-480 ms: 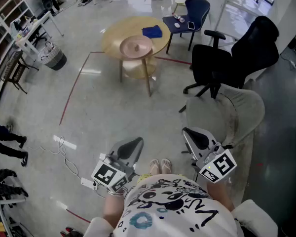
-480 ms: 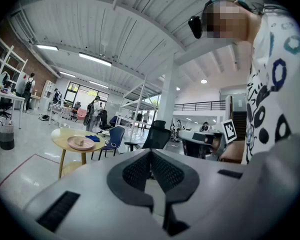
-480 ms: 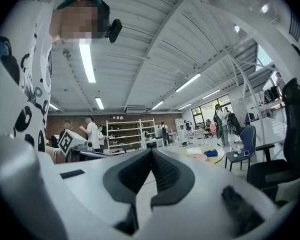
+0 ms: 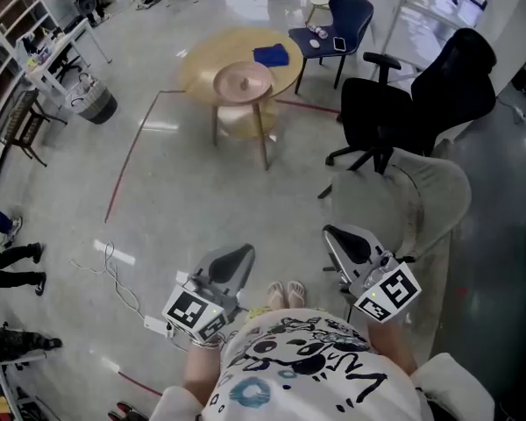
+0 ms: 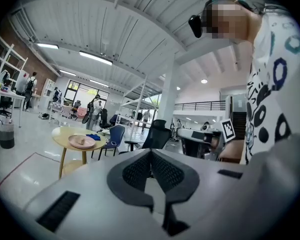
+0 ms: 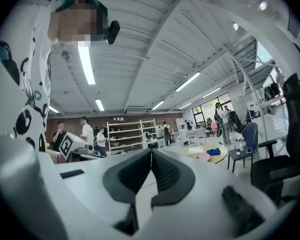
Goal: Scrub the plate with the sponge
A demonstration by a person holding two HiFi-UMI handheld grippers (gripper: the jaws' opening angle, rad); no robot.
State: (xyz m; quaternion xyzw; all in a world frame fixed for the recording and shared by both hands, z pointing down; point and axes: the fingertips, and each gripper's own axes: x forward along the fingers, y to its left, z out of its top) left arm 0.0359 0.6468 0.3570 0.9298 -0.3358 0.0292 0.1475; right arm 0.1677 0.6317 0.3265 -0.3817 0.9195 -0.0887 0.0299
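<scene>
Head view showed the left gripper (image 4: 242, 253) and the right gripper (image 4: 336, 236) held low against the person's white, black-scribbled shirt (image 4: 311, 358), each with its dark ribbed pads pressed together on nothing. Each carried a cube printed with a black-and-white square marker. Both were well apart from the round, pale wooden table (image 4: 202, 68) standing across the glossy grey floor (image 4: 184, 200). A shallow pink plate (image 4: 242, 80) sat at the table's near edge, and the blue sponge (image 4: 271, 56) lay flat toward its far right edge, just beside the plate. A blue chair (image 4: 337, 24) and a black office chair (image 4: 412, 103) stood to the right of the table.

Left gripper view had the grey plastic claw (image 5: 151, 156) closed, the pads meeting along a thin seam, empty. Far off at the left, the plate (image 5: 81, 141) rested on the table with the sponge (image 5: 93, 137) behind it.

Right gripper view showed that claw (image 6: 151, 156) likewise closed and holding nothing; the plate (image 6: 200, 157) and sponge (image 6: 213, 151) appeared small and distant on the table at the right.
</scene>
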